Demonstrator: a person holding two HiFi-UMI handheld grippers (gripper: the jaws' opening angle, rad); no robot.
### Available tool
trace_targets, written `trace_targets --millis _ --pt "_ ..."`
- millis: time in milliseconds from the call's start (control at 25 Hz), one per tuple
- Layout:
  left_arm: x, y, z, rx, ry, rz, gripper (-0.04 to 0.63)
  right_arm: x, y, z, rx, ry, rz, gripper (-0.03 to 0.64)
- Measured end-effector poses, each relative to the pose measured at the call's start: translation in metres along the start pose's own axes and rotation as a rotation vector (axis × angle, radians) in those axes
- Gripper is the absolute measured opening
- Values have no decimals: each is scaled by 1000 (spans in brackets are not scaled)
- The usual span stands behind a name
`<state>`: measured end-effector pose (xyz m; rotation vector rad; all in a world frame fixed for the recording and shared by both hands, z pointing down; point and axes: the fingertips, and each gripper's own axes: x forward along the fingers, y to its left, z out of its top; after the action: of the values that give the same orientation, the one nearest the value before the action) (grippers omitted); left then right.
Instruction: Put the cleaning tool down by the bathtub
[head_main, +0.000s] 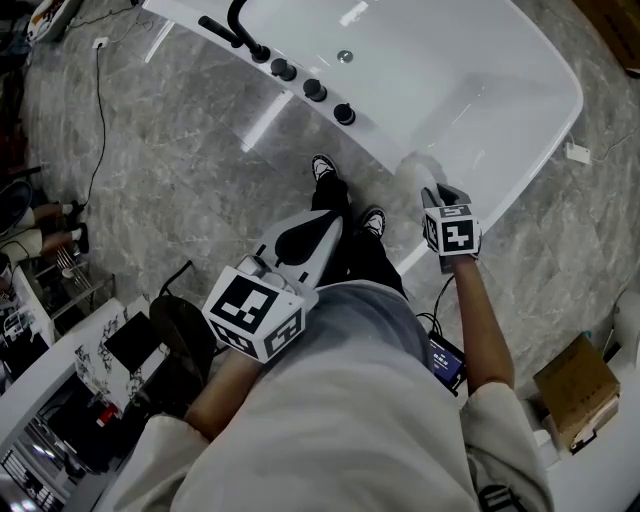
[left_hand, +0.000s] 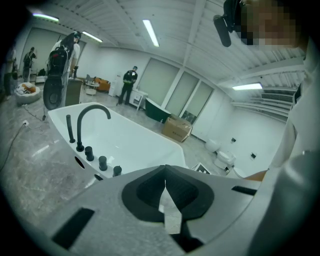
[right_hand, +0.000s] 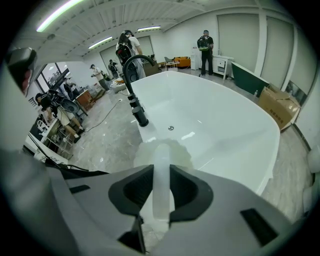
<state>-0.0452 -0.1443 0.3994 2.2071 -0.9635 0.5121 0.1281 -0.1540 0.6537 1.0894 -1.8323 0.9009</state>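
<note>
The person stands on the grey marble floor (head_main: 180, 150) right against the long side of the white bathtub (head_main: 470, 70), black-and-white shoes (head_main: 322, 167) pointing at it. The right gripper (head_main: 438, 192) is held out over the tub's near rim, and its jaws are pinched on the pale, translucent handle of the cleaning tool (head_main: 420, 168). In the right gripper view the handle runs straight up between the dark pads (right_hand: 131, 192), and the tool's round, scalloped head (right_hand: 162, 150) sits over the tub's edge, just past the row of black knobs (head_main: 315, 90). I cannot tell whether the head touches the rim or hangs just above it.

The left gripper (head_main: 325, 228) is drawn back close to the person's waist, well apart from the tool, pointing toward the tub. Its jaws are pressed together at the tips with nothing between them (left_hand: 165, 175).

A curved black faucet (right_hand: 131, 75) rises from the tub's ledge at the far end of the knobs, and the drain (head_main: 345, 56) shows in the basin. A cardboard box (head_main: 575, 385) lies on the floor to the person's right.
</note>
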Motion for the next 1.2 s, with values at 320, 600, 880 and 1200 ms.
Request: trace_targets --millis 320,600,880,1200 --pt "2 6 3 -4 8 4 6 14 -4 0 -55 34 -9 86" --pt "-1 15 2 -17 9 22 8 28 -1 3 -107 57 -5 86" --pt "-2 23 -2 -32 17 32 8 39 1 10 -232 80 -5 86" --pt "-3 32 -6 -44 28 45 8 54 -1 8 -224 101 0 86"
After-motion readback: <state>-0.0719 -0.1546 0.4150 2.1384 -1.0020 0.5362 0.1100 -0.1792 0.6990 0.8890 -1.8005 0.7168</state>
